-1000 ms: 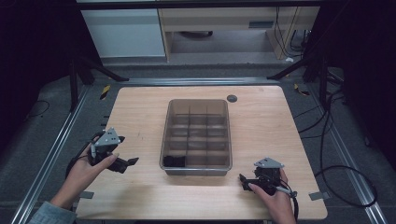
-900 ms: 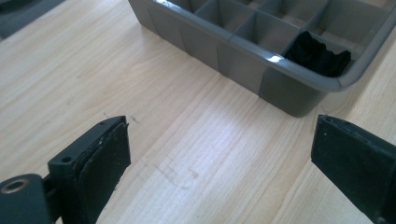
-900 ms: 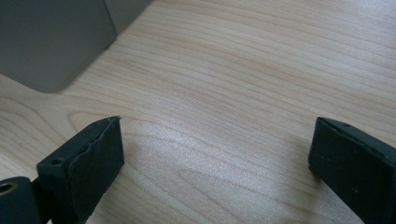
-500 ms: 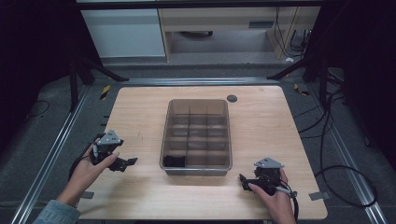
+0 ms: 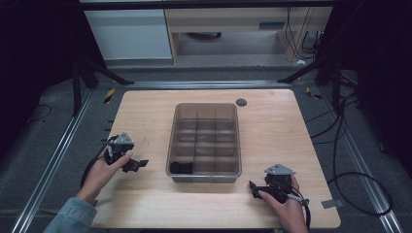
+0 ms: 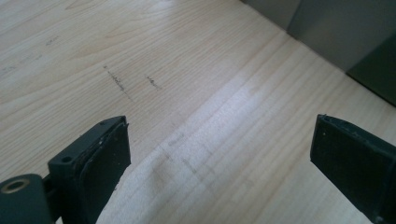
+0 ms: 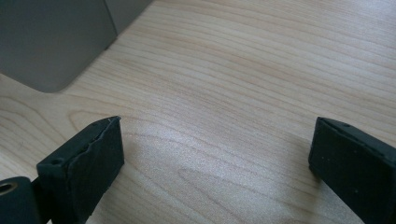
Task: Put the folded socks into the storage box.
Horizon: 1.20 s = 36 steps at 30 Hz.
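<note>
Left gripper (image 5: 138, 164) drifted toward 6 o'clock beside the divided bin (image 5: 204, 141), right gripper (image 5: 253, 187) stayed parked; both jaws wide and empty, so no grasp had begun.

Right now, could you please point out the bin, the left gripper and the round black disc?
bin (image 5: 204, 177): high view, near rim.
left gripper (image 5: 142, 163): high view, between its fingers.
disc (image 5: 241, 102): high view, its centre.

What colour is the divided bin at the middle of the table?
The translucent grey plastic divided bin is smoky grey-brown; the high view shows it best.
</note>
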Tool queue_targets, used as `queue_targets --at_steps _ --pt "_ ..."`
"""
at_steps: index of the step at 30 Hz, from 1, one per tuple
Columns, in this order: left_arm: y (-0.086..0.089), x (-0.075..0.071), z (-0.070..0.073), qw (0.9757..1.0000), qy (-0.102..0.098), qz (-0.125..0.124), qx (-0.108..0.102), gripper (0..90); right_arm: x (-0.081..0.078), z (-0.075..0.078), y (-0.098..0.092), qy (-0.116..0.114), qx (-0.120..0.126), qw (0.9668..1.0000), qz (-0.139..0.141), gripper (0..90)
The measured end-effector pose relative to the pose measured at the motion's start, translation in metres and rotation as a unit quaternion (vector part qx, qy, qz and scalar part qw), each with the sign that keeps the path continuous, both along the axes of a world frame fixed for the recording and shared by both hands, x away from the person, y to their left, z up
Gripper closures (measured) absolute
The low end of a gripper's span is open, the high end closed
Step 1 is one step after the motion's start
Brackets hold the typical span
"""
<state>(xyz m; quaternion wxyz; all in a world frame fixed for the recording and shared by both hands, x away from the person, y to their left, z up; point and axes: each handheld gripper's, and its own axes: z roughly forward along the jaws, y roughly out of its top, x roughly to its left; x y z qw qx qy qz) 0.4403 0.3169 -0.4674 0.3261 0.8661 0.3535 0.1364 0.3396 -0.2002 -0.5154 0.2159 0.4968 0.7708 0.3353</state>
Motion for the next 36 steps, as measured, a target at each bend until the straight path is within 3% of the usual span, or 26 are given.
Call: queue_targets --at_steps 6,9,11,13,19,23,24,27,36 --pt "-0.006 0.016 -0.008 0.9999 0.006 0.011 0.000 4.2 0.000 0.000 0.000 0.000 0.000 1.0000 0.001 3.4" --pt "-0.007 0.019 -0.010 0.9999 -0.002 0.011 -0.001 4.6 0.000 0.000 0.000 0.000 0.000 1.0000 0.001 3.4" --pt "-0.007 0.024 -0.015 0.9998 0.000 0.016 0.008 4.5 0.000 0.000 0.000 0.000 0.000 1.0000 0.001 3.4" --pt "-0.006 0.029 -0.021 0.9998 0.006 0.019 -0.007 4.3 0.000 0.000 0.000 0.000 0.001 1.0000 0.001 3.4" --pt "-0.010 0.033 -0.027 0.9998 0.003 0.019 -0.011 4.0 0.000 0.000 0.000 0.000 0.000 1.0000 0.002 3.3" --pt "-0.012 0.035 -0.034 0.9998 0.001 0.018 -0.001 3.8 0.001 0.000 0.000 0.000 0.001 1.0000 0.001 3.2" --pt "-0.012 0.035 -0.037 0.9997 -0.015 0.016 -0.004 2.2 0.001 0.000 0.000 0.000 0.000 1.0000 0.001 3.3" --pt "-0.012 0.033 -0.041 0.9991 -0.031 0.024 -0.018 1.3 0.001 0.000 0.000 0.000 0.000 1.0000 0.002 3.3" --pt "-0.012 0.034 -0.041 0.9992 -0.028 0.022 -0.016 0.0 0.000 0.000 0.001 0.000 -0.001 1.0000 -0.001 3.3"
